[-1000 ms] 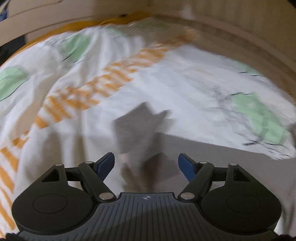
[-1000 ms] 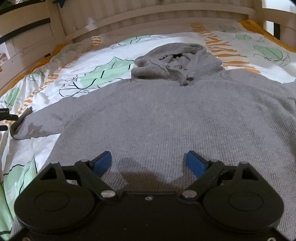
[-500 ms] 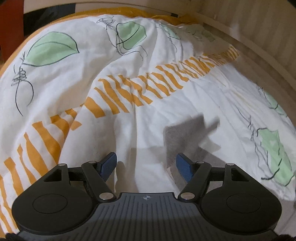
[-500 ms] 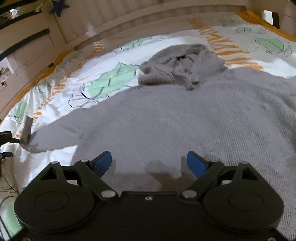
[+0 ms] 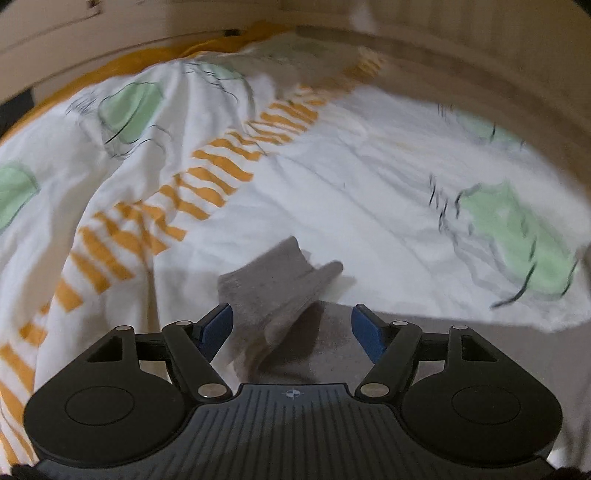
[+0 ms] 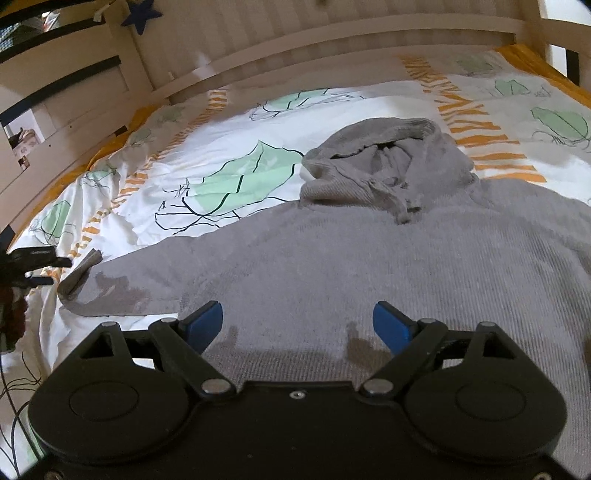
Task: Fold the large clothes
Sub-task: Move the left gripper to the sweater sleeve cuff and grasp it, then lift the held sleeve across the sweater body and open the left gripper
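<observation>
A grey hoodie (image 6: 369, 258) lies spread flat on the bed, hood (image 6: 388, 162) at the far end and one sleeve stretched out to the left. My right gripper (image 6: 297, 325) hovers open over the hoodie's lower body, with nothing between its blue pads. In the left wrist view, the sleeve's cuff (image 5: 277, 291) lies curled up between the fingers of my left gripper (image 5: 291, 328). That gripper is open; its pads do not press on the cloth. The right wrist view shows the left gripper (image 6: 55, 271) at the left edge, right beside the cuff (image 6: 79, 275).
A white duvet (image 6: 229, 184) printed with green leaves and orange stripes covers the bed. A pale wooden bed rail (image 6: 332, 48) runs along the far side and a post with a blue star (image 6: 142, 14) stands at the left. Wooden boards (image 5: 480, 66) curve behind the duvet.
The left gripper has swung back toward the sleeve end: half a second ago the cuff lay off to the right of its fingers, now it sits between them. The right gripper rose slightly.
</observation>
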Available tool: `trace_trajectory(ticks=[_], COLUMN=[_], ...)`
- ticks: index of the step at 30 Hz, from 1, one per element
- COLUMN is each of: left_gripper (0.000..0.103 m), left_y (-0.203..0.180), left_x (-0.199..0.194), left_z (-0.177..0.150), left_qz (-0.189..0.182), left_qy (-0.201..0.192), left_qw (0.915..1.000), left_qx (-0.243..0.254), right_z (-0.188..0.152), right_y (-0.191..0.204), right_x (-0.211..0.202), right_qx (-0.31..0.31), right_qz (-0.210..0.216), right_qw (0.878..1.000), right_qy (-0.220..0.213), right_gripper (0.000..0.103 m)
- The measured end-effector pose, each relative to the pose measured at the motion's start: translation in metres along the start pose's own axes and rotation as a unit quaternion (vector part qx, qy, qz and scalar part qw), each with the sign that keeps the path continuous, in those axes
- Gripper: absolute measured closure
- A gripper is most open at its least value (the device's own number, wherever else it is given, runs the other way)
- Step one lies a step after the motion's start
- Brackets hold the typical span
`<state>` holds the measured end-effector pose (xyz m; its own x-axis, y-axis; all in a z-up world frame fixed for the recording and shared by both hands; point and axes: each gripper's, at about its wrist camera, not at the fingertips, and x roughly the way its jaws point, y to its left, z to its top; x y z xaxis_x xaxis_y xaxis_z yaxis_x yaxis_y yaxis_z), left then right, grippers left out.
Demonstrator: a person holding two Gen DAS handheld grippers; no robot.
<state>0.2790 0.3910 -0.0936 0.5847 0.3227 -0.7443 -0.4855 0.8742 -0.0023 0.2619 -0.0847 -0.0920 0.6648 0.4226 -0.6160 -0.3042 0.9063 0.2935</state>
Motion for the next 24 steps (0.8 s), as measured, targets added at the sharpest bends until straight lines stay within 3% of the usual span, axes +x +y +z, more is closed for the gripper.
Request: trace_trajectory(ticks=[1,2,4,5,6,9,11,16,24], left_gripper=[0.036,0.045,0.067,0.089,0.096,0.096,0.096,0.096,0.096], left_y=[-0.003,-0.005,-0.003,0.001,0.006,0.023,0.026,0.011,-0.074], left_x=[0.004,0.01,0.021,0.026,0.026,0.012,-0.004,-0.056,-0.137], left_z=[-0.001,-0.002,-0.001,-0.001,0.0,0.002,0.005,0.02,0.035], left_qz=[0.011,0.021,0.034,0.041,0.038,0.001,-0.025,-0.088,-0.227], left_qy=[0.004,0.007,0.014,0.016,0.014,-0.008,-0.026,-0.074,-0.128], left_qw=[0.9999,0.9997,0.9992,0.999,0.9991,0.9971,0.9948,0.9894,0.9643], left_qx=[0.009,0.014,0.016,0.008,-0.008,-0.076,-0.095,-0.088,-0.048], right_z=[0.0,-0.001,-0.002,-0.002,-0.003,-0.004,-0.004,-0.008,-0.02], right_y=[0.0,0.0,-0.001,-0.001,-0.002,-0.004,-0.007,-0.015,-0.038], right_x=[0.0,0.0,-0.001,-0.001,-0.002,-0.001,-0.002,-0.005,-0.016], right_qx=[-0.001,-0.001,-0.001,0.0,0.0,0.0,0.003,0.011,0.037], right_qz=[0.001,0.001,0.002,0.002,0.003,0.003,0.003,0.001,-0.003], right_qw=[1.0,1.0,1.0,1.0,1.0,1.0,1.0,1.0,0.999], right_qy=[0.001,0.003,0.006,0.007,0.009,0.011,0.012,0.013,0.023], right_gripper=[0.013,0.013,0.013,0.013,0.013,0.013,0.013,0.013,0.013])
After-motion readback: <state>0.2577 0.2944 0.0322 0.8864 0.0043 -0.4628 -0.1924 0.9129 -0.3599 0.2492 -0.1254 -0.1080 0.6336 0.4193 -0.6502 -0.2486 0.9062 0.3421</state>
